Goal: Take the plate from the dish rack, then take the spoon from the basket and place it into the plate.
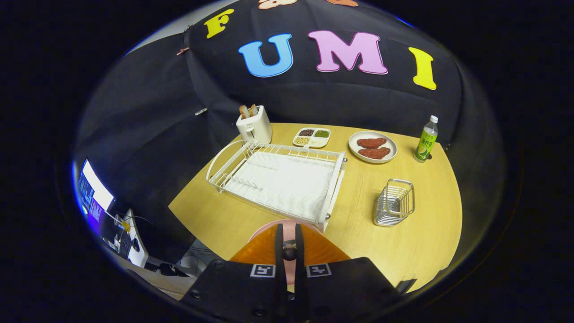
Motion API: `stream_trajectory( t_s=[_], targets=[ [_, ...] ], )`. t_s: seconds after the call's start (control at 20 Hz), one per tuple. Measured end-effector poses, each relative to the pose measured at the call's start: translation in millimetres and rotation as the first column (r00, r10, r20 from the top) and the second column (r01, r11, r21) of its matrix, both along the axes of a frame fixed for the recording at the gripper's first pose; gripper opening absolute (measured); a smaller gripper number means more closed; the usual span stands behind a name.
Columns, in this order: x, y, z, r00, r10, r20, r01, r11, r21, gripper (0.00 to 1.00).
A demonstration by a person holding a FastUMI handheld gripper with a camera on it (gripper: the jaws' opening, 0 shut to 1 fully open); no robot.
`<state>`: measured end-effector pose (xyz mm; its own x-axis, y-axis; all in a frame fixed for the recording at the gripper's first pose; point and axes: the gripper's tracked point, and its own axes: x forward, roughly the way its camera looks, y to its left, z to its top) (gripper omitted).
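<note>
My gripper [289, 229] hangs over the table's near edge with its orange fingers [255, 253] almost together. A small dark rounded piece, apparently the spoon [289, 251], is pinched in the narrow gap between them; the rest of it is hidden. Under the fingers lies the pink plate [263, 232], its rim showing just ahead of the fingertips and more pink through the gap. The white dish rack [334, 186] stands just beyond the plate with nothing in it. The wire basket [394, 202] stands to the right of the rack, and nothing shows in it.
Behind the rack stand a white toaster [254, 125] with bread, a small divided dish [312, 137] and a white plate with two brown patties [372, 146]. A green bottle [426, 140] is at the far right. Bare wood lies between rack and basket.
</note>
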<state>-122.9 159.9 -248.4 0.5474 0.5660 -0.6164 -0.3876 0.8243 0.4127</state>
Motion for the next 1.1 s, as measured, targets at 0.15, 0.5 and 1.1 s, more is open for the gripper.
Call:
stream_trajectory(
  t_s=[0.15, 0.5, 1.1],
  targets=[
    [-1.8, 20.2, -29.0, 1.0, 0.016, 0.005, -0.016, 1.0, -0.011, 0.1],
    [-7.4, 45.5, -64.2, 0.996, 0.071, 0.053, -0.072, 0.997, 0.011, 0.1],
    [-41.0, 33.8, -99.7, 0.981, 0.191, -0.046, -0.189, 0.981, 0.037, 0.1]
  ],
)
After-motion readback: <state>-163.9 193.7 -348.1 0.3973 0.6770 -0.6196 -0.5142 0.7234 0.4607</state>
